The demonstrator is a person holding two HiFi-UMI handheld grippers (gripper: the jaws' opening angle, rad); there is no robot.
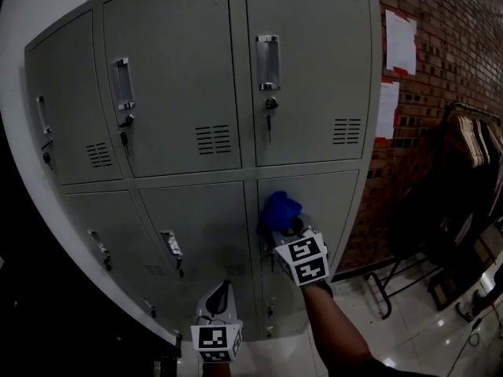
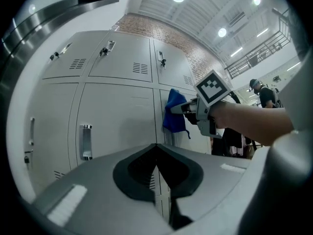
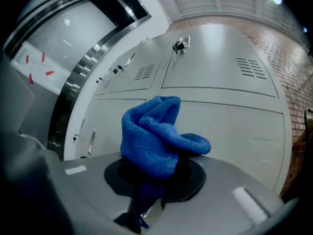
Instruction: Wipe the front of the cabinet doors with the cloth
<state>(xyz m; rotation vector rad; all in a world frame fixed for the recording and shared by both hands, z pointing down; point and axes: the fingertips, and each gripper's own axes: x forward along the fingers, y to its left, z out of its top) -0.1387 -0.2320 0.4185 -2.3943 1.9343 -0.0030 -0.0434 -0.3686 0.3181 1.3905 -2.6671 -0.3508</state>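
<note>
Jaws of the right gripper (image 1: 284,228) clench the bunched cloth (image 1: 278,210) up at a lower door (image 1: 330,203). Left gripper (image 1: 222,295) hangs closed, empty. Held so loosely bunched, the cloth may slip free mid-wipe.

The cabinet doors (image 1: 177,77) are seen as smooth, matt painted metal, their handles (image 1: 268,61) as brighter metal. The cloth (image 3: 154,131) is shown as rough, looped fabric. At the right, rough brick wall (image 1: 452,38) and glossy floor (image 1: 416,332) are seen.
</note>
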